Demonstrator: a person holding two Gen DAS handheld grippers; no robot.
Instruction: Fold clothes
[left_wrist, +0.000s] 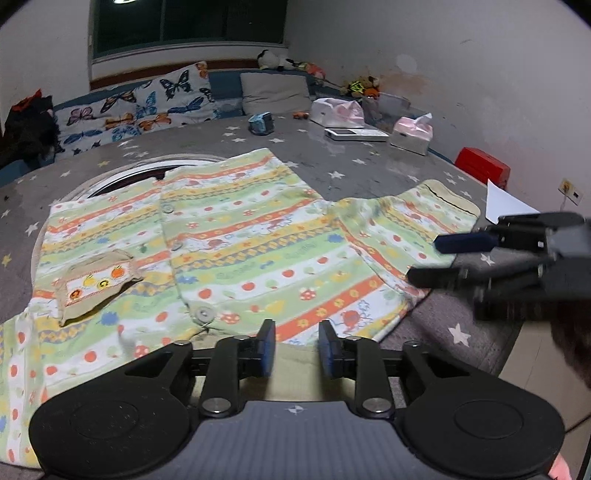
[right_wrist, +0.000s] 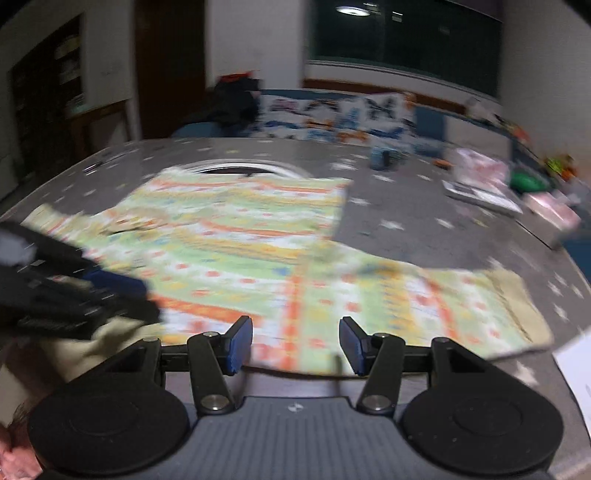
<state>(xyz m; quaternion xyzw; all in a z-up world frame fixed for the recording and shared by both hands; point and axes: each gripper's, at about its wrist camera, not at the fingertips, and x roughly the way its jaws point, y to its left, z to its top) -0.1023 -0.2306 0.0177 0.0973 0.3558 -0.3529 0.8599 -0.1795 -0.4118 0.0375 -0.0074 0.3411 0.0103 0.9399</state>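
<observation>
A child's striped shirt (left_wrist: 236, 236) with green, orange and yellow bands, buttons and a beige chest pocket (left_wrist: 94, 286) lies spread flat on the grey star-patterned table (left_wrist: 332, 162). One sleeve (left_wrist: 402, 221) reaches out to the right. My left gripper (left_wrist: 296, 349) is open and empty over the shirt's near edge by the beige collar. My right gripper (right_wrist: 295, 345) is open and empty over the sleeve's root; it also shows in the left wrist view (left_wrist: 428, 258) above the sleeve. The right wrist view is blurred; the shirt (right_wrist: 236, 240) fills its middle.
Tissue boxes (left_wrist: 412, 134), a white flat device (left_wrist: 356, 134), a blue object (left_wrist: 261, 123) and a red box (left_wrist: 482, 166) sit at the table's far right. A white paper (left_wrist: 508, 205) lies at the right edge. A butterfly cushion (left_wrist: 136, 107) lies behind.
</observation>
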